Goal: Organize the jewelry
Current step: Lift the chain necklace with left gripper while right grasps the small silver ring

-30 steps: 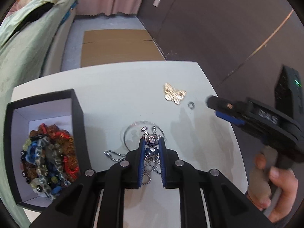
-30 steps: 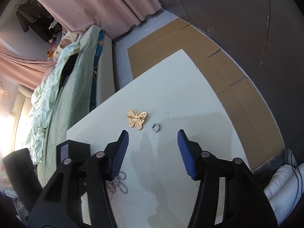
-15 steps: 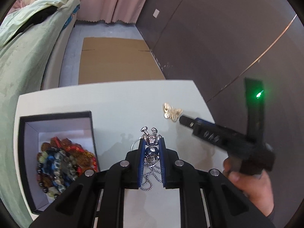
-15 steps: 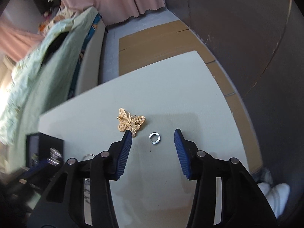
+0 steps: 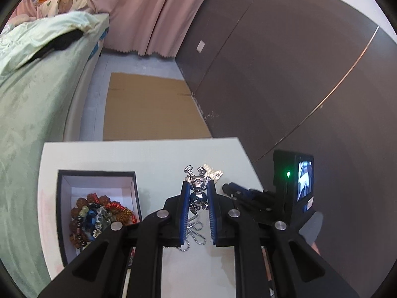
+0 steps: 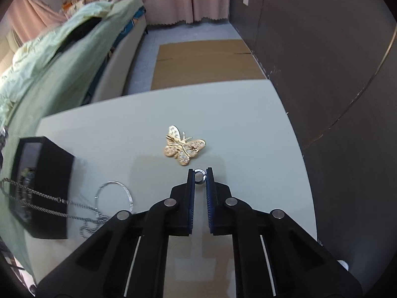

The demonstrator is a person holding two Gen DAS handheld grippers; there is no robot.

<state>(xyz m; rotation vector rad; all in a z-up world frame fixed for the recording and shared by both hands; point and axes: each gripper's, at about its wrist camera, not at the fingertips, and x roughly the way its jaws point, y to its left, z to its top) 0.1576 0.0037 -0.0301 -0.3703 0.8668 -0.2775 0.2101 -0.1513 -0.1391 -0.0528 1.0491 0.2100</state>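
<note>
Here the left tool clamps the pendant; only the right view shows the right tool gripping the ring on the worktop.

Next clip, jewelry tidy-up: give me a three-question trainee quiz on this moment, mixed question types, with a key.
1. True or false: the left gripper is shut on a pendant whose chain hangs below it.
2. What sits between the right gripper's fingertips? A) butterfly brooch B) small ring C) bead bracelet
3. Fill in: the beads lie inside the black ____.

Key: 1 true; 2 B; 3 box. The ring is pinched on the table, just short of the brooch.
</note>
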